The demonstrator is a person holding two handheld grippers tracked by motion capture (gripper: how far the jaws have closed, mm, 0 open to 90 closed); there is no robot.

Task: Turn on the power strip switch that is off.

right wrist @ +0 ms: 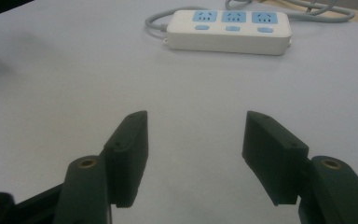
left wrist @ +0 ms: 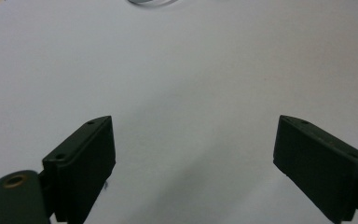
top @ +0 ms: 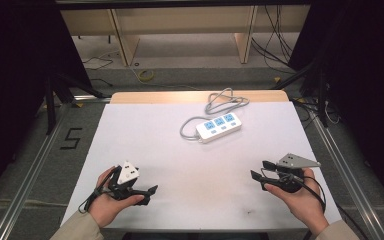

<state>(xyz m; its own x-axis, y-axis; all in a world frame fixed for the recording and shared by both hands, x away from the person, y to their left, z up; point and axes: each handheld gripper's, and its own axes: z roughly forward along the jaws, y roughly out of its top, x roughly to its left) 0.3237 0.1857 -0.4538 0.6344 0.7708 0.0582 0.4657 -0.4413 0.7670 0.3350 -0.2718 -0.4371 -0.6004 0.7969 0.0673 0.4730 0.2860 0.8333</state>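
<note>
A white power strip [top: 219, 127] with three blue sockets lies at the back middle of the white table [top: 180, 165], its grey cable [top: 225, 102] coiled behind it. It lies ahead of my right gripper's jaws, seen as the power strip [right wrist: 229, 31] in the right gripper view. My right gripper [top: 260, 170] rests near the front right edge, held by a hand, open with nothing between its jaws [right wrist: 193, 149]. My left gripper [top: 150, 192] sits at the front left in the other hand, open and empty [left wrist: 193, 158] over bare table.
The table's wooden back edge [top: 130, 96] shows behind the white sheet. Beyond it are wooden shelving legs [top: 125, 42] and cables on the floor. Metal rails [top: 30, 170] run along both sides of the table.
</note>
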